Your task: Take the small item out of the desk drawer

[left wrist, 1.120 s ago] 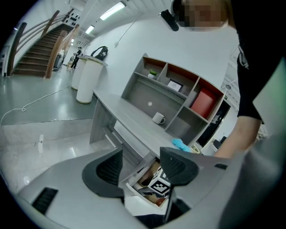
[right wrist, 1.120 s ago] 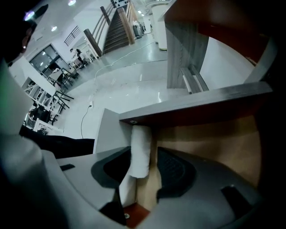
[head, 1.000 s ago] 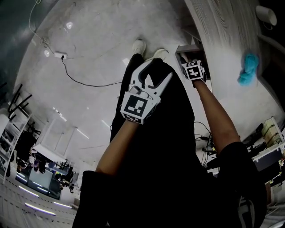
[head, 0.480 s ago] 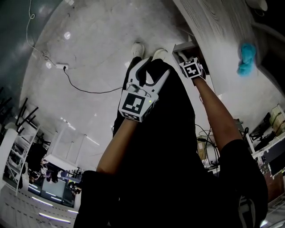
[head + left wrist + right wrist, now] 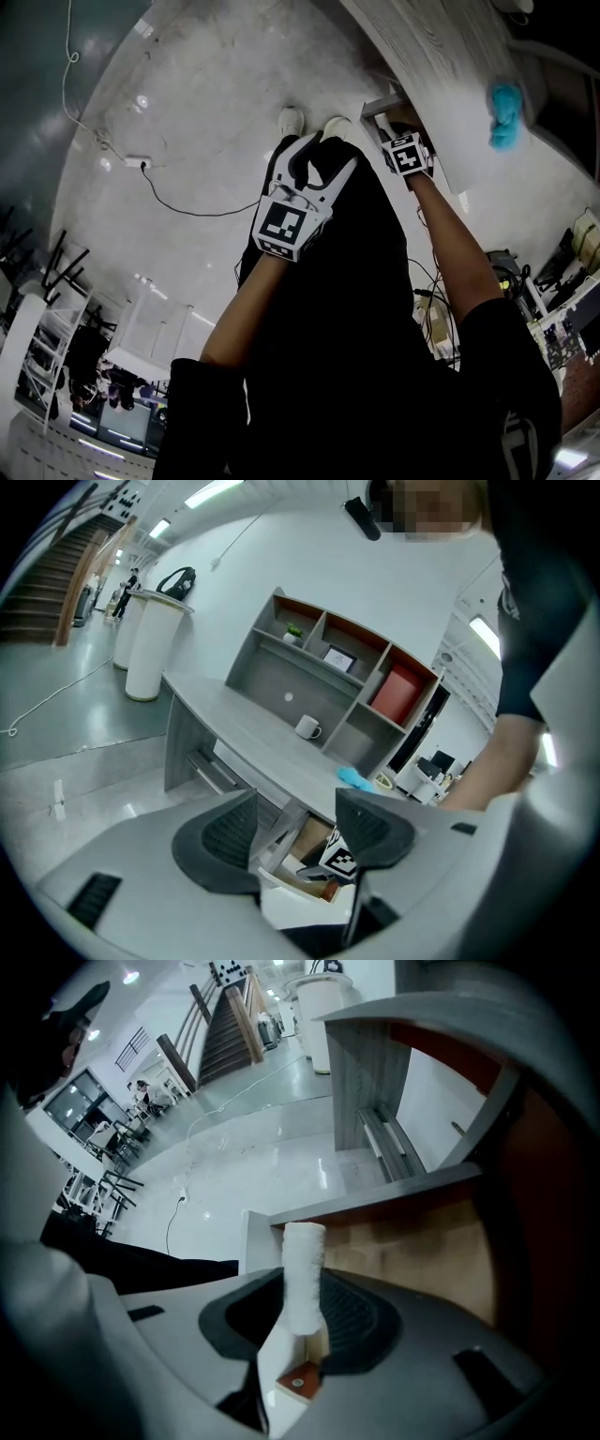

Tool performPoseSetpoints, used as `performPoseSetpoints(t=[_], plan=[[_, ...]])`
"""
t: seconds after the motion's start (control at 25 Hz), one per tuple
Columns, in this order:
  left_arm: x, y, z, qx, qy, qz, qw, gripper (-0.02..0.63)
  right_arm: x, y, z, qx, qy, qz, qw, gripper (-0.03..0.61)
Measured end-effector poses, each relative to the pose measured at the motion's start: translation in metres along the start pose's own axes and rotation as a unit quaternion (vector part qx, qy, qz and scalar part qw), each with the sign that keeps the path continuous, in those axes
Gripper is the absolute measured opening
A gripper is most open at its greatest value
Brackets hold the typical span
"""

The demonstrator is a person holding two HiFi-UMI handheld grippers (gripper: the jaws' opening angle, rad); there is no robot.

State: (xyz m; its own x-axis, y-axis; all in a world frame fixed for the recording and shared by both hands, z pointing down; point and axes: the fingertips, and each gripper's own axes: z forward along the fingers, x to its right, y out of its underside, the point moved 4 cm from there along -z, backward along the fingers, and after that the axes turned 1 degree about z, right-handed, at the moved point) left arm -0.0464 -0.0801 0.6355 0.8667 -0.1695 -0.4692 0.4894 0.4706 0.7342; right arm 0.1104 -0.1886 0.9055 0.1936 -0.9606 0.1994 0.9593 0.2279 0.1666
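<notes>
The desk drawer [image 5: 380, 105] stands pulled out under the grey desktop [image 5: 431, 66]. My right gripper [image 5: 396, 129] reaches into it, only its marker cube showing in the head view. In the right gripper view its jaws are shut on a small white textured roll [image 5: 302, 1274], which stands upright between the pads [image 5: 352, 1321] over the drawer's wooden floor [image 5: 422, 1251]. My left gripper [image 5: 323, 155] hangs open and empty in front of the person's dark clothing. Its own view looks past the left gripper [image 5: 295, 822] at the open drawer [image 5: 300, 850] and the right gripper's cube.
A blue cloth [image 5: 506, 112] and a white mug [image 5: 307, 727] lie on the desktop [image 5: 253, 733], with a grey shelf unit [image 5: 337, 682] behind. The person's shoes [image 5: 292, 120] stand by the drawer. A cable [image 5: 187, 206] runs across the polished floor.
The head view has swung, so the desk edge and blue cloth sit nearer the middle. The right gripper's cube stays at the drawer. The left gripper has barely moved.
</notes>
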Motion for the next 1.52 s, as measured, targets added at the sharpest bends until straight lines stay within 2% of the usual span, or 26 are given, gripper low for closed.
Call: performPoseSetpoints(t=[0.16, 0.48, 0.76, 0.84, 1.0, 1.16, 1.24, 1.36, 1.52], plan=[[0.002, -0.017, -0.012, 0.006, 0.015, 0.017, 0.9997, 0.239, -0.008, -0.006, -0.026, 0.01, 0.013, 0.018, 1.0, 0.117], [0.006, -0.059, -0.044, 0.031, 0.054, 0.017, 0.998, 0.239, -0.02, -0.024, -0.096, 0.06, 0.054, 0.065, 0.995, 0.117], [0.012, -0.101, -0.067, 0.05, 0.091, 0.049, 0.9933, 0.239, -0.039, -0.034, -0.174, 0.134, 0.101, 0.12, 0.978, 0.118], [0.015, -0.108, -0.07, 0.056, 0.106, 0.063, 0.9908, 0.239, -0.043, -0.035, -0.193, 0.163, 0.112, 0.148, 0.969, 0.117], [0.026, -0.12, -0.076, 0.054, 0.133, 0.093, 0.9852, 0.239, -0.061, -0.036, -0.239, 0.227, 0.122, 0.211, 0.943, 0.118], [0.035, -0.144, -0.08, 0.069, 0.147, 0.103, 0.9814, 0.239, -0.073, -0.045, -0.291, 0.294, 0.128, 0.237, 0.917, 0.117], [0.044, -0.158, -0.081, 0.076, 0.154, 0.12, 0.9778, 0.239, -0.075, -0.053, -0.319, 0.334, 0.127, 0.252, 0.899, 0.117], [0.062, -0.178, -0.081, 0.083, 0.17, 0.155, 0.9696, 0.239, -0.075, -0.064, -0.365, 0.389, 0.151, 0.252, 0.873, 0.117], [0.084, -0.197, -0.079, 0.09, 0.194, 0.162, 0.9633, 0.239, -0.084, -0.07, -0.425, 0.45, 0.192, 0.245, 0.837, 0.117]])
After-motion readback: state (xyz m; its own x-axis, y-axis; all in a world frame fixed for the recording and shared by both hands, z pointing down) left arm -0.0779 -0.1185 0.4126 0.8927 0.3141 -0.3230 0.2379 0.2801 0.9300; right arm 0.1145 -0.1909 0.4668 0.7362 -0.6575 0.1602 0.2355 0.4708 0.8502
